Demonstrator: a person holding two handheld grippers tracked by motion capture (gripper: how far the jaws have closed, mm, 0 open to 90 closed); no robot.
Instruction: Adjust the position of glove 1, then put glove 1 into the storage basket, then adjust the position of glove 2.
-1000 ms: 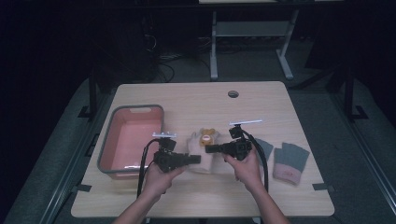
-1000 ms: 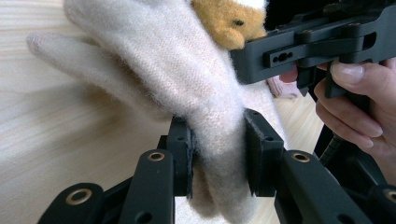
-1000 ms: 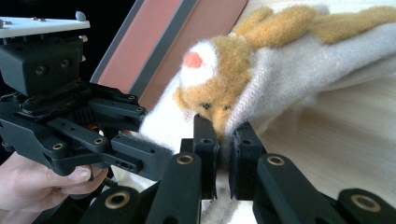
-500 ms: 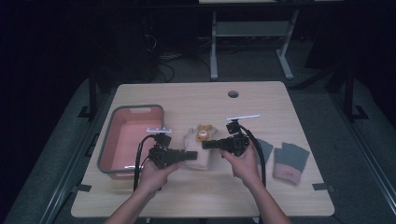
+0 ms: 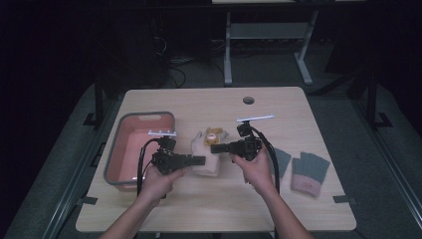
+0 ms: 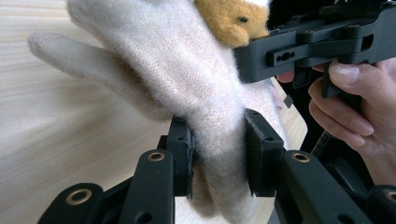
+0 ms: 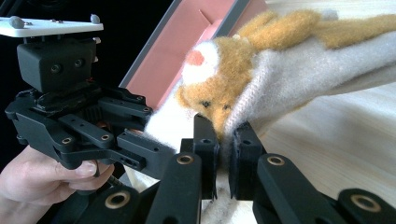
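Note:
A cream fluffy mitten (image 5: 206, 154) with an orange animal face (image 7: 219, 88) hangs between both grippers, just above the light wooden table (image 5: 209, 104). My left gripper (image 5: 198, 160) is shut on the mitten's lower part (image 6: 219, 140); its pads squeeze the wool from both sides. My right gripper (image 5: 216, 148) is shut on the mitten's edge (image 7: 225, 140), right under the animal face. In the left gripper view the mitten's thumb (image 6: 70, 56) sticks out to the left and the right gripper's body (image 6: 317, 46) sits at the upper right.
A pink bin with a grey rim (image 5: 130, 149) stands at the table's left, close behind my left hand. Two grey mittens with pink cuffs (image 5: 308, 172) lie at the right. A cable hole (image 5: 248, 100) is near the far edge.
Both hands have risen slightly and carried the cream mitten with them. Both grips are unchanged.

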